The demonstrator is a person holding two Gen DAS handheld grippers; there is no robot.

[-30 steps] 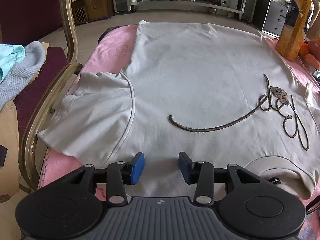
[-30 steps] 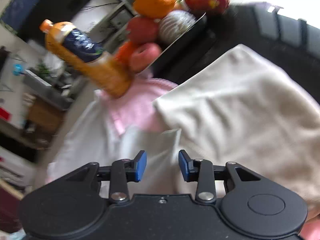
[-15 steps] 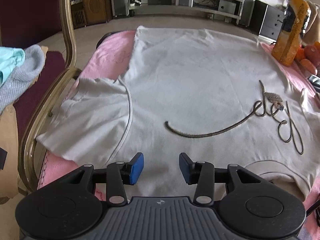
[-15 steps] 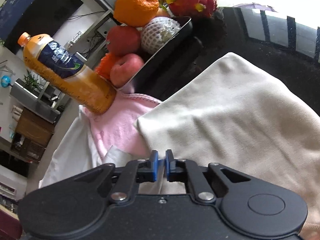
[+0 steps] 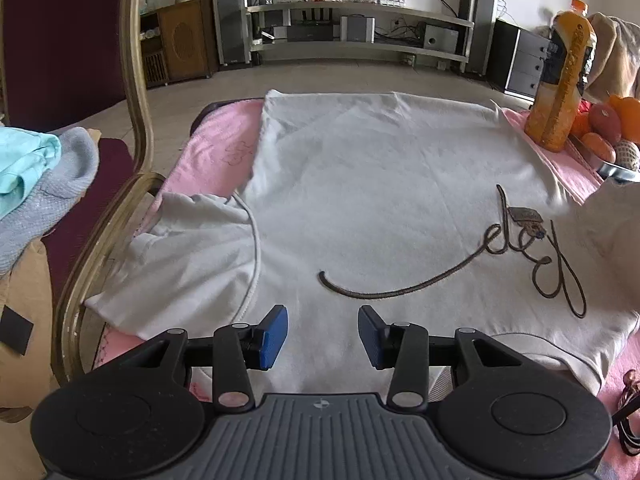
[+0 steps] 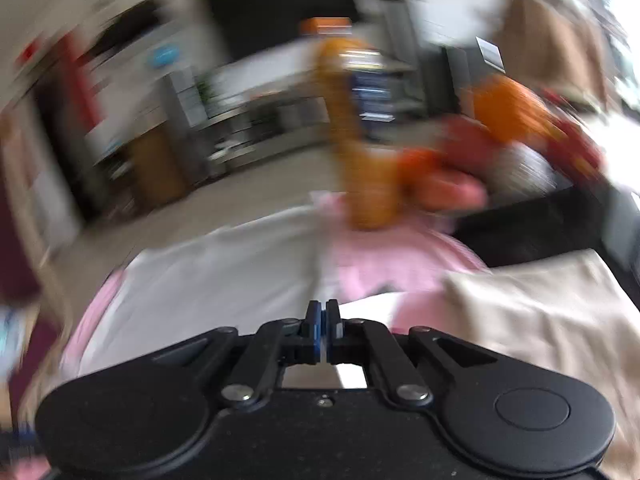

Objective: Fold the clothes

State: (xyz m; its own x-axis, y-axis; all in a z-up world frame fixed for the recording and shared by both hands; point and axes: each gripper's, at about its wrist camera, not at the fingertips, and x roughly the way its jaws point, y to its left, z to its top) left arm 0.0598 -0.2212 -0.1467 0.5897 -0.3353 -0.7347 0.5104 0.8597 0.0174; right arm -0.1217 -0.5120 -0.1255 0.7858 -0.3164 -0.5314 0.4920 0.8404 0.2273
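A white T-shirt (image 5: pixel 380 200) with brown script embroidery (image 5: pixel 536 248) lies flat on a pink cloth (image 5: pixel 216 148). Its left sleeve (image 5: pixel 188 256) spreads toward the chair. My left gripper (image 5: pixel 322 336) is open and empty, just above the shirt near its shoulder and collar edge. My right gripper (image 6: pixel 322 332) is shut on the shirt's right sleeve edge; the white fabric (image 6: pixel 224 276) shows blurred ahead of it. In the left wrist view the shirt's right side (image 5: pixel 604 232) is lifted and blurred.
An orange juice bottle (image 5: pixel 564 76) and a fruit tray (image 5: pixel 608 132) stand at the right edge. A gold chair frame (image 5: pixel 132 128) with piled clothes (image 5: pixel 36 176) is on the left. A beige cloth (image 6: pixel 560 304) lies on the right.
My right gripper shut on the sleeve edge and has swung fast to the left, lifting the shirt's right side. My left gripper has pulled back slightly and stays open.
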